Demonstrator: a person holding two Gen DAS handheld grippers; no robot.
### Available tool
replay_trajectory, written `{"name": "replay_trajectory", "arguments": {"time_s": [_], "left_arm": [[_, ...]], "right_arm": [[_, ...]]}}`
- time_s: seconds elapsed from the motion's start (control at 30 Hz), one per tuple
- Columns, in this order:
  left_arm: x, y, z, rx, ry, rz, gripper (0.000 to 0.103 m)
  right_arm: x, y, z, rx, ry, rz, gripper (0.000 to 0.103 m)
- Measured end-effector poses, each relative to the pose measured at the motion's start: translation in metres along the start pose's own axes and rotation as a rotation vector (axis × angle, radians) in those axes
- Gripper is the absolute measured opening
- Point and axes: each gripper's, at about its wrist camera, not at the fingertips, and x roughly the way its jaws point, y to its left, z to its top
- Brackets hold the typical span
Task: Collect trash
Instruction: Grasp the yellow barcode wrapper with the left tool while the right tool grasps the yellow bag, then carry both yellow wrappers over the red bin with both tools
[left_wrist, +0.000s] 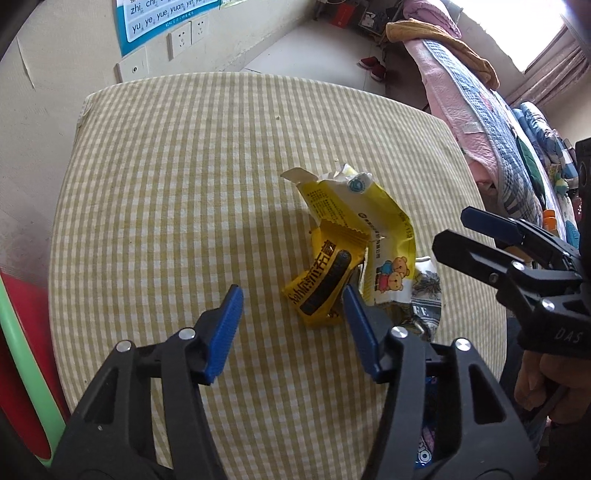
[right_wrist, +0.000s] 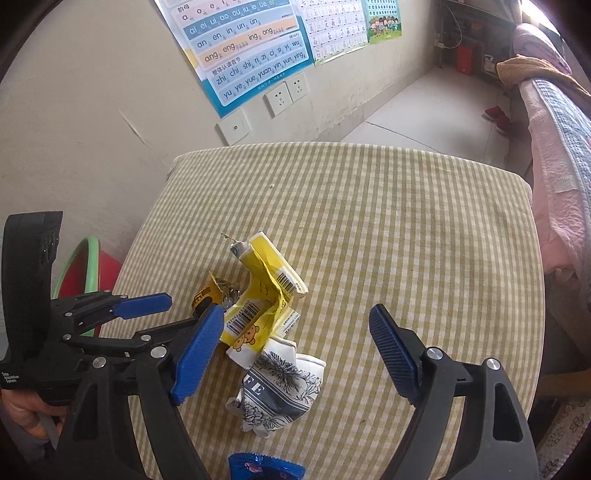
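Reaching down to the trash, we are keeping the left gripper (left_wrist: 293, 312) and the right gripper (right_wrist: 291, 341) released; the yellow wrapper (left_wrist: 325, 284) is lying just right of the left one, so we should center first.

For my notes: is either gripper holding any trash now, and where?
Nothing is held. The left gripper and right gripper stand open above the wrappers.

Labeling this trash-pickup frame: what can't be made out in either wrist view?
- Blue wrapper: cut off by the bottom edge in the right wrist view; in the left wrist view mostly behind the left gripper.
- White floral paper: in the left wrist view partly behind the same gripper's finger.
- Red basin: mostly hidden by the table edge; contents unseen.
- Wrapper print: too small to read.
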Motion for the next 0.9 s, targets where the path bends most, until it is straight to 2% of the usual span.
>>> {"name": "replay_trajectory", "arguments": {"time_s": [0.2, 0.3, 0.37, 0.47, 0.53, 0.63, 0.7, 0.9], "left_arm": [[0.015, 0.002, 0.003, 0.006, 0.019, -0.008, 0.042], [0.019, 0.003, 0.003, 0.005, 0.024, -0.032, 0.029], [0.018, 0.006, 0.003, -0.001, 0.017, -0.045, 0.027], [0.014, 0.012, 0.002, -0.017, 0.006, -0.050, 0.026], [0.010, 0.017, 0.001, -0.033, 0.001, -0.045, 0.026], [0.003, 0.026, 0.000, -0.057, -0.009, -0.040, 0.026], [-0.002, 0.030, -0.001, -0.073, -0.016, -0.042, 0.026], [-0.021, 0.028, -0.005, -0.073, -0.049, -0.030, 0.026]], "right_arm": [[0.015, 0.004, 0.005, -0.006, 0.027, 0.013, 0.072], [0.024, 0.005, 0.007, -0.008, 0.046, 0.021, 0.064], [0.030, 0.007, 0.008, -0.007, 0.062, 0.030, 0.058], [0.039, 0.010, 0.009, -0.007, 0.084, 0.042, 0.045], [0.042, 0.012, 0.009, -0.007, 0.092, 0.045, 0.031], [0.045, 0.014, 0.009, 0.010, 0.097, 0.060, 0.018], [0.045, 0.015, 0.010, 0.016, 0.093, 0.062, 0.015], [0.025, 0.021, 0.012, 0.018, 0.038, 0.059, 0.014]]}}
